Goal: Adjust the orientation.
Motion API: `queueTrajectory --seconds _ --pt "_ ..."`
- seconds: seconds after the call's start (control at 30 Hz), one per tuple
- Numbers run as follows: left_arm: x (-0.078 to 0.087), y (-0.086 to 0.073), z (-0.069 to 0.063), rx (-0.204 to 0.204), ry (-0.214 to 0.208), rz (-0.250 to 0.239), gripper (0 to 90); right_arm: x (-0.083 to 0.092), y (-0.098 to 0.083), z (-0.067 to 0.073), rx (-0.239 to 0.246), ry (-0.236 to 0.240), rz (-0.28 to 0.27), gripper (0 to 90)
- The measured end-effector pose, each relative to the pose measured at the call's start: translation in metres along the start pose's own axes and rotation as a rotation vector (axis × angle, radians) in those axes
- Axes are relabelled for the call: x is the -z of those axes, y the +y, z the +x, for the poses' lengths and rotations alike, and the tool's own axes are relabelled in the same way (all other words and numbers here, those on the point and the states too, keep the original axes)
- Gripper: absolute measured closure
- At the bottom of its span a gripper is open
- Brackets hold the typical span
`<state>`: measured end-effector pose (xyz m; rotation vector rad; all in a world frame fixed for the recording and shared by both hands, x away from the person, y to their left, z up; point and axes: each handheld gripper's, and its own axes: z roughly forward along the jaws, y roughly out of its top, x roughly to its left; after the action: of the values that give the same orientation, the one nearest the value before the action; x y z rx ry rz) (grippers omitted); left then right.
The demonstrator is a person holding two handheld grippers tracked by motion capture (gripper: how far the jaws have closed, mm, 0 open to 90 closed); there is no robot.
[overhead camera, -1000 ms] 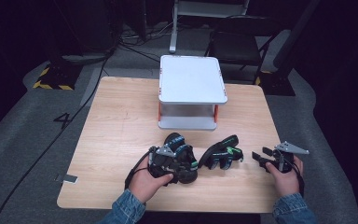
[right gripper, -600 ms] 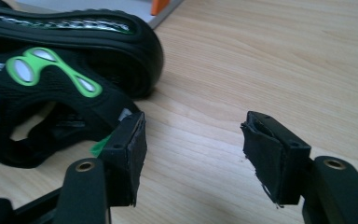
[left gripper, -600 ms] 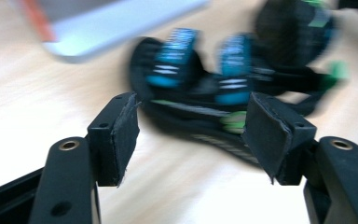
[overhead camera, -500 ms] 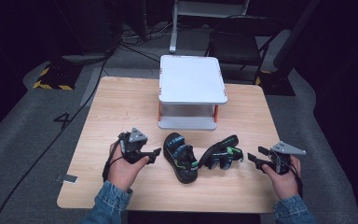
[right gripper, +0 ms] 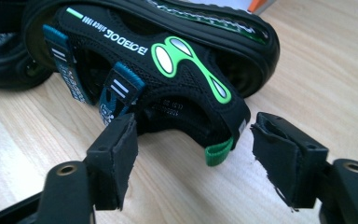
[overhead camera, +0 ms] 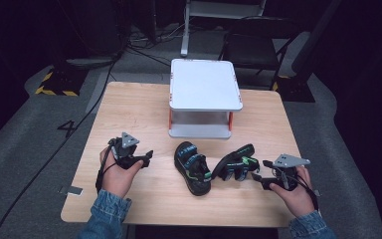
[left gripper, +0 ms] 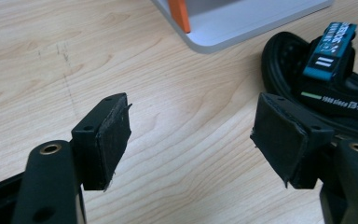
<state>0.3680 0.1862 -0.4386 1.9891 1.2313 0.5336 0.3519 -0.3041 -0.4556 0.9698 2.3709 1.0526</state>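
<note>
Two black sandals with teal straps lie on the wooden table [overhead camera: 129, 109]. One sandal [overhead camera: 193, 168] sits upright on its sole. The other sandal [overhead camera: 236, 162] lies on its side with green marks showing. My left gripper [overhead camera: 146, 158] stands to the left of the upright sandal [left gripper: 326, 70], apart from it. Its jaws have just been opening and only bare table lies between them [left gripper: 193, 126]. My right gripper [overhead camera: 259, 173] is at the tipped sandal's [right gripper: 168, 60] heel. Its jaws have just been opening, and the green heel loop [right gripper: 216, 151] lies between them untouched [right gripper: 193, 149].
A white two-level stand [overhead camera: 204, 94] with orange posts rises at the table's far middle, just behind the sandals; its base [left gripper: 242, 23] shows in the left gripper view. Dark floor with cables and a chair surrounds the table.
My left gripper has let go of the upright sandal, moved left away from it and opened. The right gripper's jaws have widened at the tipped sandal's heel. Both sandals stay in place.
</note>
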Motion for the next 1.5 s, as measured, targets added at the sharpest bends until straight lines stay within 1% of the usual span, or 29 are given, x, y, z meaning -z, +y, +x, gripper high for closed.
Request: queueTrajectory --seconds 0.03,0.1,0.23,0.27,0.33,0.4,0.5,0.53,0.6,0.63,0.67,0.7,0.77,0.8,0.83,0.9,0.93,0.97,1.0,1.03,1.1,1.13,1.2,1.23,1.3,1.33,1.4,1.47,1.5 --pt "0.000 -0.001 0.000 0.002 -0.005 0.010 27.6 -0.001 0.001 0.001 0.009 0.006 0.003 28.8" --pt "-0.001 -0.004 0.001 0.018 -0.018 0.010 27.6 -0.004 0.003 0.003 0.023 0.015 0.006 27.8" --pt "0.001 -0.008 0.001 0.022 -0.019 0.012 27.6 -0.013 0.005 0.007 0.093 0.023 0.015 25.2" --pt "0.001 -0.009 0.001 0.022 -0.020 0.014 27.6 -0.014 0.006 0.007 0.107 0.019 0.014 23.9" --pt "0.002 -0.012 0.002 0.028 -0.009 0.021 27.7 -0.018 0.008 0.008 0.144 -0.024 0.011 17.1" --pt "0.004 -0.014 0.004 0.038 -0.003 0.025 27.8 -0.019 0.010 0.007 0.170 -0.022 0.006 18.6" --pt "0.006 -0.018 0.006 0.053 0.001 0.023 27.8 -0.018 0.013 0.005 0.197 0.019 0.020 24.6" --pt "0.007 -0.019 0.007 0.049 0.000 0.024 27.8 -0.017 0.014 0.005 0.200 0.032 0.021 25.4" --pt "0.008 -0.021 0.008 0.055 0.003 0.025 27.8 -0.017 0.014 0.003 0.208 0.038 0.022 25.3" --pt "0.009 -0.021 0.008 0.055 0.004 0.028 27.8 -0.018 0.015 0.002 0.201 0.042 0.021 24.4" --pt "0.009 -0.022 0.008 0.061 0.005 0.030 27.9 -0.019 0.014 0.002 0.203 0.033 0.020 22.6" --pt "0.009 -0.023 0.009 0.058 0.005 0.032 27.9 -0.020 0.015 0.002 0.216 0.034 0.018 22.2" --pt "0.008 -0.024 0.009 0.062 0.007 0.034 27.9 -0.018 0.016 0.000 0.232 0.051 0.029 26.5" --pt "0.009 -0.024 0.009 0.062 0.006 0.036 27.9 -0.016 0.016 -0.001 0.250 0.053 0.037 28.9" --pt "0.009 -0.025 0.009 0.065 0.006 0.036 27.9 -0.014 0.016 -0.003 0.257 0.049 0.040 28.9" --pt "0.008 -0.025 0.010 0.064 0.008 0.038 27.9 -0.014 0.015 -0.005 0.231 0.045 0.036 27.9" --pt "0.007 -0.026 0.009 0.064 0.007 0.040 27.9 -0.016 0.014 -0.005 0.228 0.044 0.029 28.7" --pt "0.007 -0.026 0.009 0.059 0.005 0.043 27.9 -0.018 0.013 -0.004 0.230 0.041 0.025 31.8" --pt "0.007 -0.026 0.008 0.057 0.005 0.043 27.8 -0.020 0.012 -0.005 0.252 0.033 0.037 31.8" --pt "0.007 -0.026 0.008 0.060 0.001 0.044 27.8 -0.021 0.012 -0.005 0.260 0.028 0.050 30.6" --pt "0.007 -0.027 0.008 0.059 0.005 0.044 27.8 -0.022 0.012 -0.006 0.251 0.018 0.036 32.9" --pt "0.007 -0.027 0.008 0.060 0.007 0.044 27.8 -0.023 0.012 -0.006 0.258 -0.008 0.032 35.8" --pt "0.007 -0.029 0.008 0.066 0.002 0.046 27.8 -0.027 0.012 -0.005 0.301 -0.041 0.040 37.0" --pt "0.007 -0.030 0.008 0.064 0.005 0.048 27.8 -0.029 0.012 -0.005 0.312 -0.049 0.040 38.0" --pt "0.008 -0.032 0.009 0.066 0.008 0.046 27.8 -0.032 0.014 -0.002 0.350 -0.067 0.024 40.6" --pt "0.009 -0.033 0.009 0.066 0.006 0.047 27.8 -0.033 0.015 0.000 0.385 -0.080 0.021 41.3" --pt "0.011 -0.035 0.009 0.065 0.007 0.041 27.9 -0.034 0.019 0.005 0.433 -0.109 0.010 42.4" --pt "0.013 -0.036 0.010 0.069 0.008 0.039 27.9 -0.037 0.023 0.006 0.447 -0.104 -0.015 44.6" --pt "0.013 -0.037 0.010 0.072 0.008 0.037 27.8 -0.038 0.023 0.006 0.445 -0.099 -0.024 49.3"
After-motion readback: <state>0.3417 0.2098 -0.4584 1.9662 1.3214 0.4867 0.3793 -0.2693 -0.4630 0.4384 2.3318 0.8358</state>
